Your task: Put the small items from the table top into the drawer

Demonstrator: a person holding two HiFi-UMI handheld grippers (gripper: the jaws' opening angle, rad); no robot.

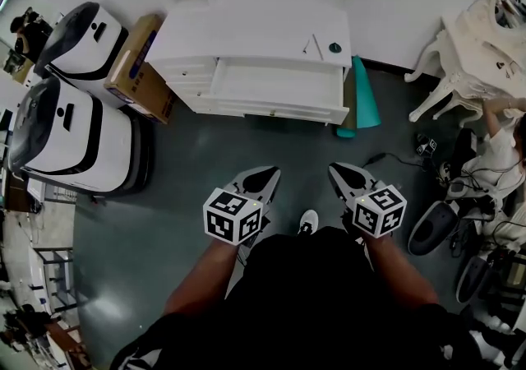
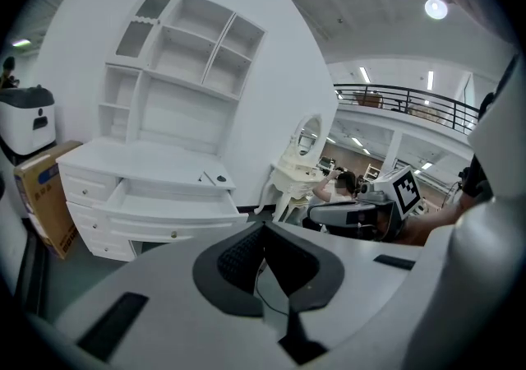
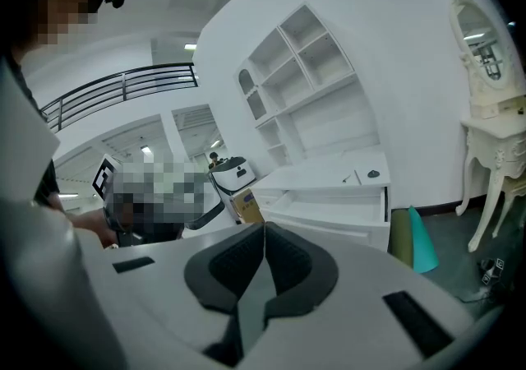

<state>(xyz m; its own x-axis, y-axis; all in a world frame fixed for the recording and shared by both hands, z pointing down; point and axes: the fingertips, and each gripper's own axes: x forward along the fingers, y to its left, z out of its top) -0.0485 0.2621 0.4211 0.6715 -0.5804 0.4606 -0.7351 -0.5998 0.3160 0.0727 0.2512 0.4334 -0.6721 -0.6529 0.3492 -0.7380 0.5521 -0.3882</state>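
A cardboard box (image 1: 136, 64) sits at the left, half hidden behind a white machine (image 1: 82, 39). Beside it, the white desk (image 1: 246, 31) has its drawer (image 1: 279, 82) pulled open. On the table top's right end lie a thin pale stick (image 1: 312, 44) and a dark round item (image 1: 334, 48), both too small to identify. The left gripper (image 1: 265, 173) and right gripper (image 1: 337, 171) hover well apart from the desk, each with its jaws pressed together on nothing.

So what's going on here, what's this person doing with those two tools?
A person stands back from a white desk, holding the left tongs and right tongs low in front, both shut and empty. The desk's drawer is pulled open. A small dark round item and a thin stick-like item lie on the desk top, untouched.
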